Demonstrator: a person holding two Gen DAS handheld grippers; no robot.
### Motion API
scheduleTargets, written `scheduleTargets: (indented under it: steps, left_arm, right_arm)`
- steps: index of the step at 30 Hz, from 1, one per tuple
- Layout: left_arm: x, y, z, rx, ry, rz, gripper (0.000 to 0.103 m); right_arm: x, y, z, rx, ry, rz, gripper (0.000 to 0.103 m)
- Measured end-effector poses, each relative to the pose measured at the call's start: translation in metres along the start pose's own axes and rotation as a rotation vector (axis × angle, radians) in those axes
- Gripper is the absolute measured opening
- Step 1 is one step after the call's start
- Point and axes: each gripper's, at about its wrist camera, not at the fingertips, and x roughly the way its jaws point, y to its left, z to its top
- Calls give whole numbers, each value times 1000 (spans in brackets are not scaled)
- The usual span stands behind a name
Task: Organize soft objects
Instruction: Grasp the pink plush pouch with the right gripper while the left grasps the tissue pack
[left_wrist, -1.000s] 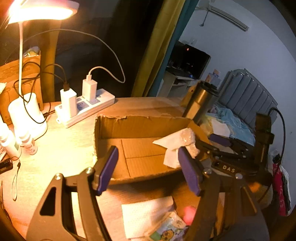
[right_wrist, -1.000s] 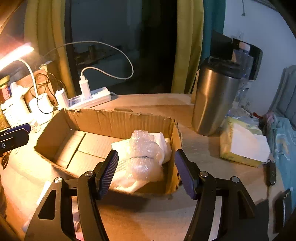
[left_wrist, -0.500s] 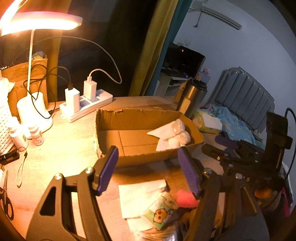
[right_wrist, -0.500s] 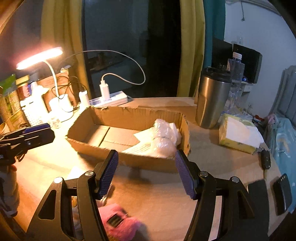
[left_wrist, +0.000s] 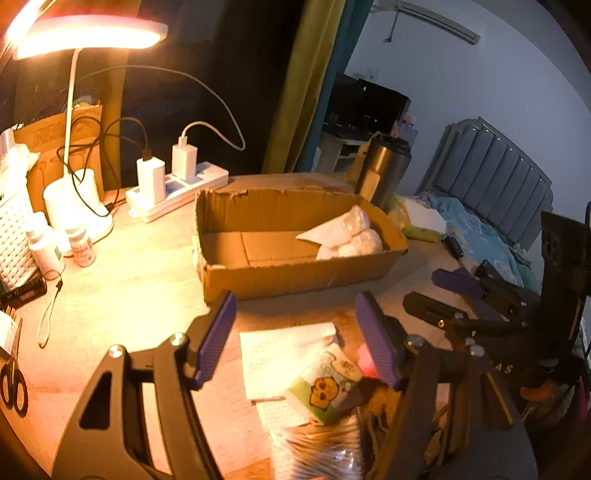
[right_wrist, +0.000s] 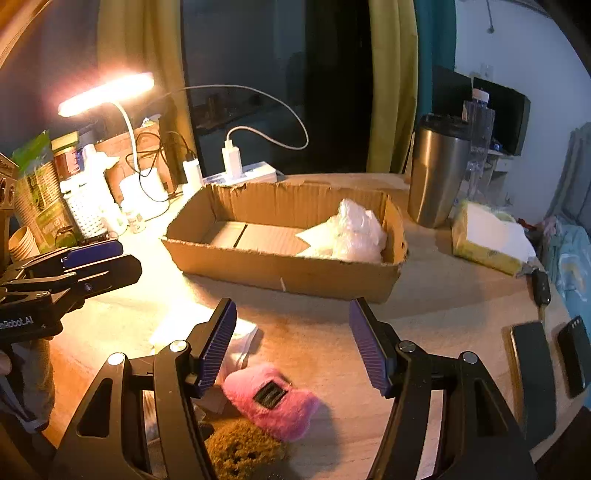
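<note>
A shallow cardboard box (left_wrist: 295, 273) (right_wrist: 288, 273) sits mid-table with a bubble-wrap bundle (right_wrist: 356, 230) (left_wrist: 356, 230) and white paper at its right end. In front of it lie a white tissue (left_wrist: 284, 350), a small tissue pack with a cartoon print (left_wrist: 325, 387), a pink plush pouch (right_wrist: 273, 400) and a brown fuzzy item (right_wrist: 240, 450). My left gripper (left_wrist: 295, 343) is open and empty above the tissue. My right gripper (right_wrist: 293, 343) is open and empty above the pink pouch.
A lit desk lamp (left_wrist: 85, 40), a power strip with chargers (left_wrist: 177, 192), small bottles (left_wrist: 79, 243) and a white basket (left_wrist: 11, 236) stand at the left. A steel tumbler (right_wrist: 437, 173), a yellow tissue pack (right_wrist: 487, 236), a car key (right_wrist: 541, 286) and two phones (right_wrist: 532, 373) lie at the right.
Both grippers have pulled back from the box toward the table's near edge. The bubble-wrap bundle stays in the box. The tissue, tissue pack and pink pouch have come into view under the grippers.
</note>
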Motion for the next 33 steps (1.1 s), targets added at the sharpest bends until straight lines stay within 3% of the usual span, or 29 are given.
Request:
scheduleTargets:
  steps: [14, 22, 26, 33]
  left_arm:
    - [20, -9, -31, 43, 103, 22, 69]
    - [32, -16, -44, 75, 161, -5, 69]
    - [40, -22, -48, 108, 202, -8, 77]
    - [53, -33, -55, 160, 264, 19, 78]
  right_arm:
    - [18, 4, -32, 23, 87, 41, 67]
    - [27, -5, -45, 58, 133, 85, 67]
    - [34, -6, -51, 65, 156, 106, 67]
    - [38, -15, -56, 94, 160, 135, 67]
